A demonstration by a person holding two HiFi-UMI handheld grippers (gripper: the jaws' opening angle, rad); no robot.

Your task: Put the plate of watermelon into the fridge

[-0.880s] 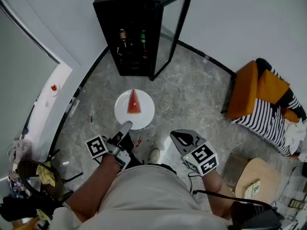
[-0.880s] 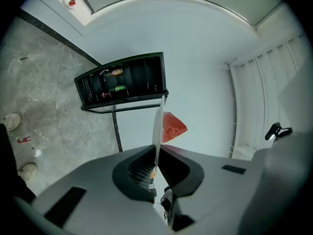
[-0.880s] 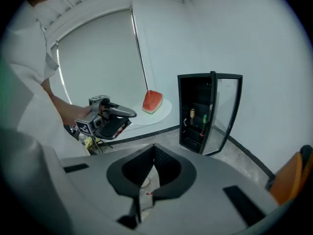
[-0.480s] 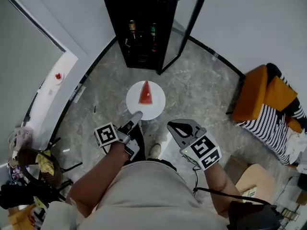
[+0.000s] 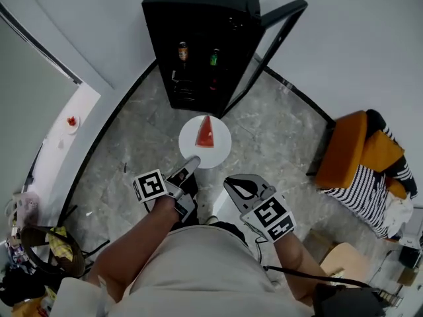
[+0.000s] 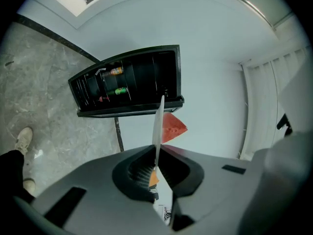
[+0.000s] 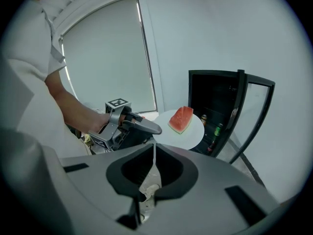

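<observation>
A white plate carries a red watermelon wedge in front of the black fridge. The fridge's glass door stands swung open to the right. My left gripper is shut on the plate's near rim and holds it level above the floor. In the left gripper view the plate shows edge-on between the jaws of the left gripper, with the wedge to its right and the fridge beyond. My right gripper hangs shut and empty beside the plate.
Two bottles stand inside the fridge. An orange chair with striped cloth sits at the right, a wooden stool at the lower right. A white ledge with a small red thing runs along the left wall.
The plate and both grippers have come closer to the fridge, which now sits larger and nearer in the head view. The left gripper has kept its hold on the plate.
</observation>
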